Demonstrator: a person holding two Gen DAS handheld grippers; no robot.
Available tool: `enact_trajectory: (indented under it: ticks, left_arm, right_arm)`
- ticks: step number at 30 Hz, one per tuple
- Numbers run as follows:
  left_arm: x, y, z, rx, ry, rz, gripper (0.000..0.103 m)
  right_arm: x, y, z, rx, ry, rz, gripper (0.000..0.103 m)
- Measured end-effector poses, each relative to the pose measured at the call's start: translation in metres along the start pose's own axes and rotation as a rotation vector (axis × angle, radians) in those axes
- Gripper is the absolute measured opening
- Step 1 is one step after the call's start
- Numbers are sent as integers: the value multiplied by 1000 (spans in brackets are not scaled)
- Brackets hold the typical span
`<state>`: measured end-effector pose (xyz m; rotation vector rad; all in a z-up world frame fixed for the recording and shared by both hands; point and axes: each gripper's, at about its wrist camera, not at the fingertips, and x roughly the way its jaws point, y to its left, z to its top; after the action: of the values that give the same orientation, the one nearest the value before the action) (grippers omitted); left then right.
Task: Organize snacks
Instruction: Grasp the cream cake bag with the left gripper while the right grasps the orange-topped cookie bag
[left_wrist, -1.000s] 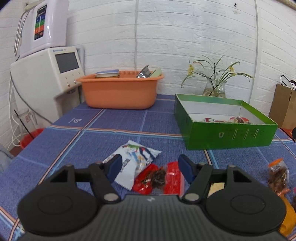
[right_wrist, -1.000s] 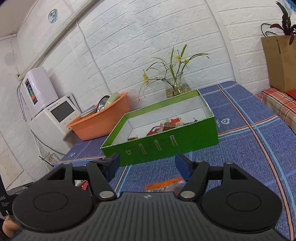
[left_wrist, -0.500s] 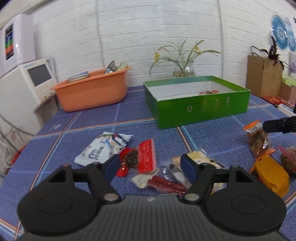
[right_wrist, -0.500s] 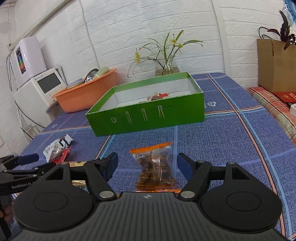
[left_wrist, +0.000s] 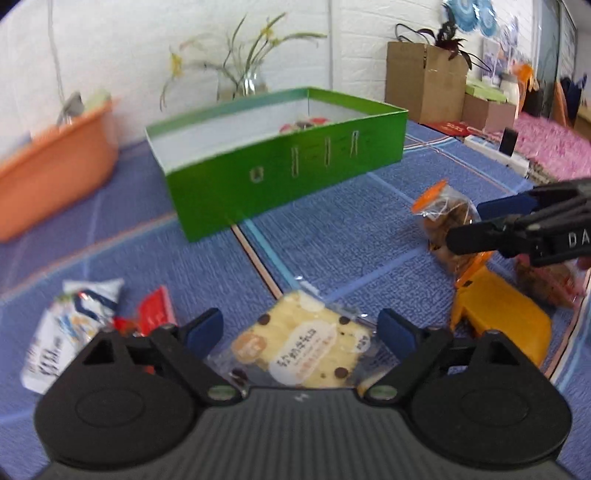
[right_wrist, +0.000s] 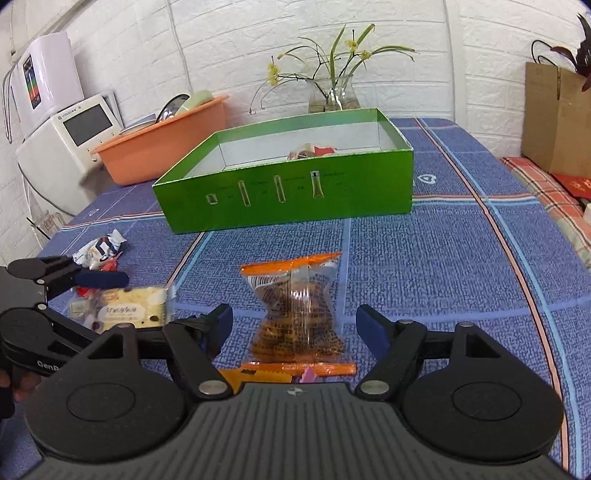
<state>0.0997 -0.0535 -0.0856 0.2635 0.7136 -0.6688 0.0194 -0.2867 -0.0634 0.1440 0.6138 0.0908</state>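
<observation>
A yellow cookie packet (left_wrist: 303, 347) lies flat on the blue tablecloth between the fingers of my left gripper (left_wrist: 299, 328). Its jaws are opening and the pads stand clear of the packet. My right gripper (right_wrist: 295, 319) is open around a clear bag of brown snacks with orange seals (right_wrist: 295, 314), not pressing it. The same right gripper (left_wrist: 476, 225) shows at the right of the left wrist view, over that bag (left_wrist: 443, 218). Behind stands the green box (right_wrist: 288, 199), with a few snacks (right_wrist: 312, 151) inside.
A white packet (left_wrist: 70, 325) and a red one (left_wrist: 155, 310) lie at the left, and a yellow packet (left_wrist: 506, 317) at the right. At the back are an orange tub (right_wrist: 166, 147), a glass vase (right_wrist: 332, 92) and a white appliance (right_wrist: 62, 140).
My left gripper swung right, from the white and red packets to the cookie packet, and its jaws widened. My right gripper sank toward the bag of brown snacks, which now lies between its fingers.
</observation>
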Motion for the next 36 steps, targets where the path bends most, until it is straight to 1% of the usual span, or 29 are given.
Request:
enact_trajectory:
  ticks: [1, 3, 4, 6, 10, 11, 12, 14, 15, 17, 18, 19, 20, 21, 22, 23, 24, 25, 26, 27, 28, 29, 30, 32, 34, 36]
  left_arm:
    - [1, 3, -1, -27, 9, -21, 90]
    - [0, 1, 0, -15, 13, -25, 88]
    - [-1, 0, 0, -12, 16, -31, 81]
    - [-6, -4, 0, -12, 22, -50, 72]
    - [-13, -8, -3, -22, 35, -42, 68]
    - [-14, -8, -4, -26, 35, -40, 67]
    - [-16, -9, -6, -27, 31, -33, 66]
    - [-21, -12, -10, -28, 19, -17, 65]
    - [-23, -12, -12, -35, 11, -15, 62]
    - [-27, -11, -14, -69, -4, -11, 59]
    - [-30, -9, -15, -88, -19, -7, 53]
    - [-33, -7, -15, -109, -34, -3, 43]
    - [-37, -3, -16, -147, -57, 4, 39]
    - [-40, 1, -15, -188, -67, -4, 31]
    - [-41, 5, -16, -218, -69, -21, 28]
    - [-40, 9, -17, -248, -70, -28, 28]
    - [-38, 11, -19, -264, -56, -17, 27]
    - [-36, 10, -21, -254, -50, -6, 27]
    - [-38, 9, -22, -242, -62, -8, 27]
    - [-39, 8, -22, -229, -58, -14, 27]
    - [-40, 6, -21, -211, -53, -22, 41]
    - [-40, 5, -19, -189, -38, -23, 60]
    - [-41, 2, -19, -168, -30, -22, 72]
    - [-43, -4, -18, -123, -24, -36, 72]
    - [-43, -9, -17, -74, 14, -64, 72]
    - [-38, -15, -16, -5, 67, -83, 72]
  right_arm:
    - [0, 0, 0, -4, -14, 5, 103]
    - [1, 1, 1, -21, -26, 10, 103]
    - [3, 2, 2, -37, -16, 0, 103]
    - [10, 3, 3, -58, 14, -23, 103]
    - [19, 1, 3, -66, 65, -17, 103]
    - [19, 1, 2, -65, 65, -19, 100]
    - [18, 1, 2, -71, 61, -23, 90]
    - [17, 3, 0, -81, 54, -22, 86]
    - [16, 4, -1, -87, 43, -22, 84]
    - [13, 5, -4, -89, 14, -25, 83]
    - [11, 6, -3, -83, -6, -23, 83]
    - [7, 7, -2, -78, -29, -15, 83]
    - [3, 8, -1, -75, -56, -7, 83]
    - [-2, 10, -1, -76, -78, -2, 83]
    - [-6, 12, 1, -83, -100, 2, 83]
    - [-10, 15, 3, -89, -119, 4, 83]
    - [-12, 17, 4, -96, -129, 5, 83]
    - [-15, 19, 5, -102, -137, 8, 83]
    - [-17, 21, 5, -107, -144, 14, 83]
    - [-19, 22, 5, -110, -145, 17, 83]
    - [-20, 22, 4, -108, -145, 19, 83]
    - [-21, 21, 5, -101, -144, 21, 84]
    - [-21, 21, 5, -92, -142, 22, 84]
    - [-22, 19, 3, -72, -141, 24, 84]
    - [-22, 17, 1, -60, -132, 24, 84]
    - [-21, 15, 0, -44, -125, 24, 84]
